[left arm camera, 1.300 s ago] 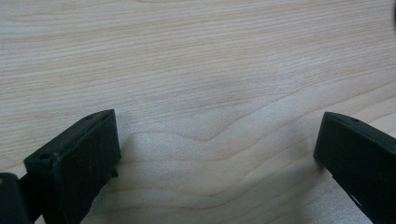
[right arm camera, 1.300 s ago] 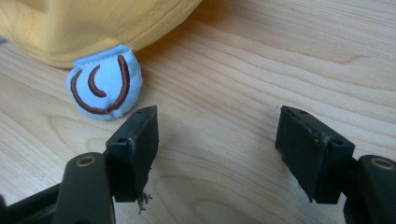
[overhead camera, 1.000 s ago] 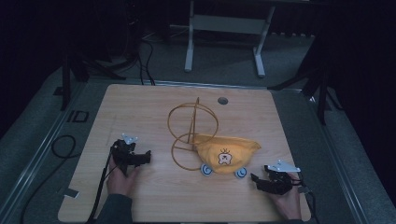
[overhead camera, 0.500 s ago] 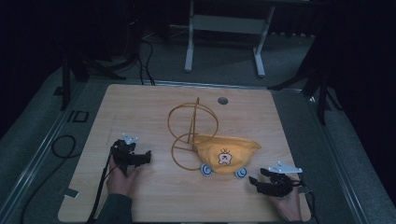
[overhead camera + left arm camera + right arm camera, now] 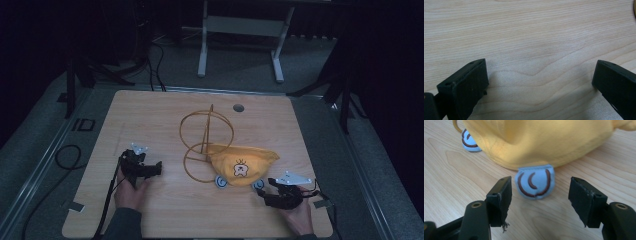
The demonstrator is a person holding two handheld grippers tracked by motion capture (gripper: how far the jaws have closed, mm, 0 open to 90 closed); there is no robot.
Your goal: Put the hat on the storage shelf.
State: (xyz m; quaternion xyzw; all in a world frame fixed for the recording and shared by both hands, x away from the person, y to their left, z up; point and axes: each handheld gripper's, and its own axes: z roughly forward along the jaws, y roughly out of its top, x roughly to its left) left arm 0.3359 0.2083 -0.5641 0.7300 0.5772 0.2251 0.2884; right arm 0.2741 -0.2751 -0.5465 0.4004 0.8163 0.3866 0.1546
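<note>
- The yellow cap [image 5: 243, 165] lies on the desk [image 5: 150, 115], right of centre toward the near edge, with a small cartoon face on its front.
- Part of the cap rests against the wire stand [image 5: 206, 136], a frame of thin golden hoops around an upright rod; the cap's left side overlaps the lowest hoop.
- Two pale blue flaps with brown curved lines stick out from under the cap's near edge: the left flap [image 5: 221, 182] and the right flap [image 5: 258, 185], both flat on the wood.
- The right tongs [image 5: 261, 192] sit low at the desk's near right, held in the right hand [image 5: 297, 217] and pointing at the cap.
- In the right gripper view the jaws stand apart on either side of the right flap [image 5: 535, 183]; the flap lies just ahead of the gap and neither pad touches it, so these tongs are released. They have just been narrowing a little, with nothing pinched.
- The left tongs [image 5: 159, 168] rest at the near left, well apart from the cap, in the left hand [image 5: 131, 190].
- In the left gripper view their jaws are spread wide over bare wood, released.
- A small round grey hole [image 5: 238, 107] sits near the far edge of the desk.
</note>
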